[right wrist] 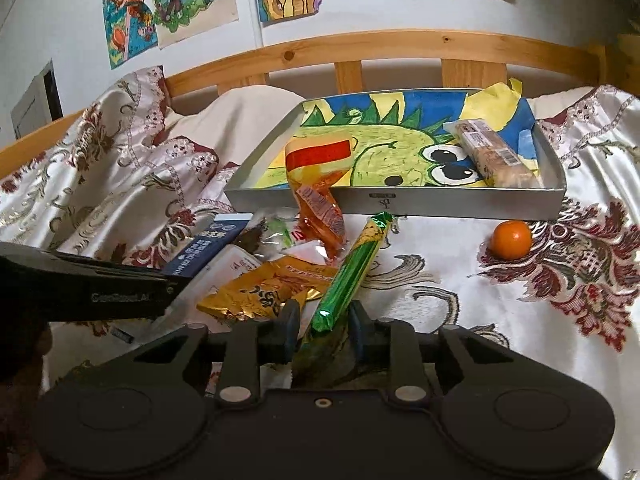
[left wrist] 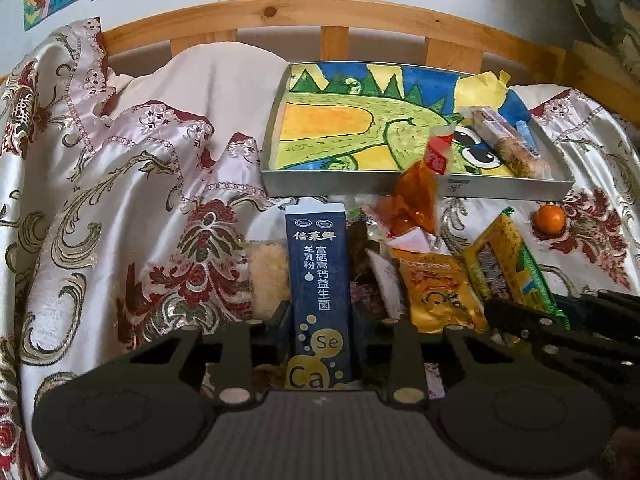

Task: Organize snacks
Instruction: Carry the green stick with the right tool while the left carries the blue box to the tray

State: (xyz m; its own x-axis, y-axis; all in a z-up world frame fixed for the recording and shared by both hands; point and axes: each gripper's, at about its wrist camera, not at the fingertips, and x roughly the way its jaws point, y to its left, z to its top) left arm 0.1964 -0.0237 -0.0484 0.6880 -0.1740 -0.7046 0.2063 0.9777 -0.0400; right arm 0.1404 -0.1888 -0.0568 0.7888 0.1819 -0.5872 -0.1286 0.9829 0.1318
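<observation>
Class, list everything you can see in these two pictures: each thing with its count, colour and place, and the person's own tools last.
Tray: 1, silver, lined with a dinosaur drawing, at the back of the bedspread.
Snack bar: 1, clear wrapper, pale brown, inside the tray at its right.
Orange packet: 1, orange with red label, leaning over the tray's front wall.
Blue box: 1, dark blue, between the left gripper's fingers.
Green packet: 1, green and yellow, long, between the right gripper's fingers.
Gold packet: 1, golden yellow, in the heap before the tray.
Tangerine: 1, orange, alone on the bedspread, right of the heap.
Bedspread: 1, cream with red flowers.
Bed rail: 1, pale wood, behind.
Drawings: several, colourful, on the wall.
Left gripper: 1, black.
Right gripper: 1, black.
</observation>
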